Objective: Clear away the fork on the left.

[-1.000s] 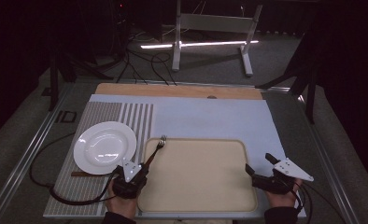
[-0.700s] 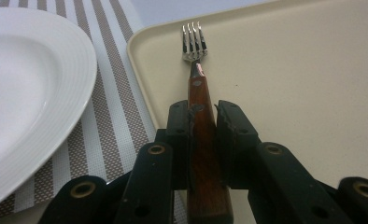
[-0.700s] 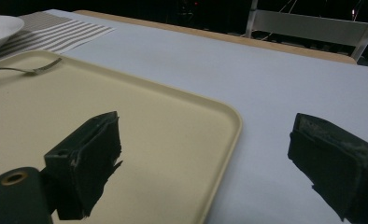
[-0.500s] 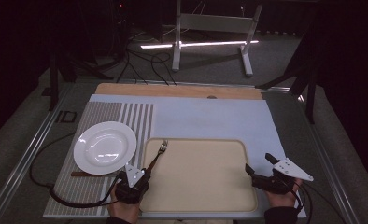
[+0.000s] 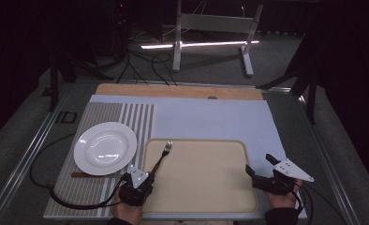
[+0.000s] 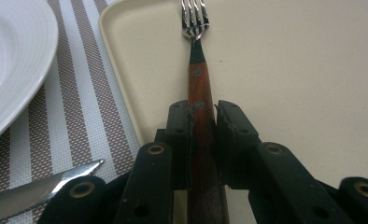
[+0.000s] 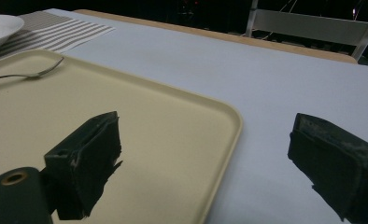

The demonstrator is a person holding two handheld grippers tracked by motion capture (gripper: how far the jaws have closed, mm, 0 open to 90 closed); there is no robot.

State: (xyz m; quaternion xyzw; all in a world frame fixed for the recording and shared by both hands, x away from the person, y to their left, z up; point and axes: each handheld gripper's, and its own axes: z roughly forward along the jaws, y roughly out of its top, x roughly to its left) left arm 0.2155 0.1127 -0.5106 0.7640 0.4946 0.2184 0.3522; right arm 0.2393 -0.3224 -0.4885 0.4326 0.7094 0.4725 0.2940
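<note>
We note wood-handled steel fork (image 6: 196,70) drawn slightly back along left edge of cream plastic tray (image 5: 206,187); left gripper (image 6: 201,122) fingers clamped on handle, likely transfer underway. Right gripper (image 7: 210,158) fingers apart, idle.

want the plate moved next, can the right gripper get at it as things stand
Probably not easily: the right gripper sits open at the tray's right edge, while the plate lies beyond the tray's left edge, with the left gripper and its fork between.

table (image 5: 182,90) with pale cloth (image 5: 210,119), striped mat (image 5: 136,117)
</note>
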